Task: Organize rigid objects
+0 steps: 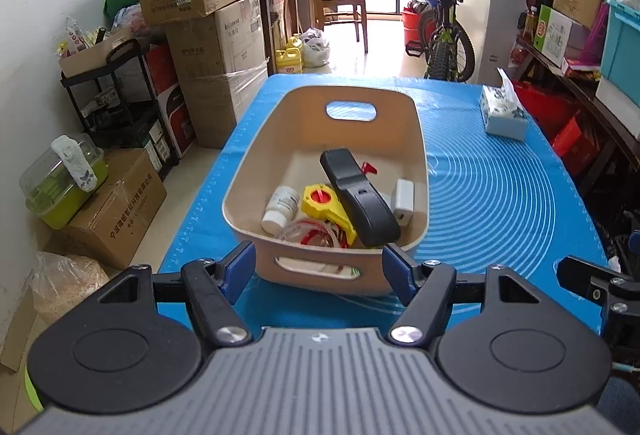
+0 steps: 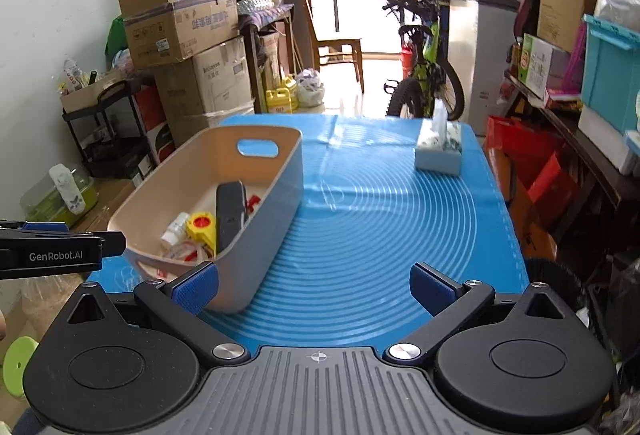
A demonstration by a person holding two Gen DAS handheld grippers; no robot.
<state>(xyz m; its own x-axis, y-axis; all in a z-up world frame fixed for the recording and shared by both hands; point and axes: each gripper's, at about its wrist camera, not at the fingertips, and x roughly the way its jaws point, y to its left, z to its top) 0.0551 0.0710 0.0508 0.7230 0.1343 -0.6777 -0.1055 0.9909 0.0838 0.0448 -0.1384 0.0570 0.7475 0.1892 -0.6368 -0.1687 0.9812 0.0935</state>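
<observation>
The blue mat covers the table, and the beige basket sits toward its left edge, already holding the black handset, yellow tape dispenser, white bottle and white charger. Nothing rigid looks left loose on the mat, with only a tissue box near the far right corner. Both the left gripper and right gripper hang open and empty at the near edge; if the basket is next, grip its near wall squarely. "GenRobot.AI" is readable on the left gripper's side — carton print is too blurred.
</observation>
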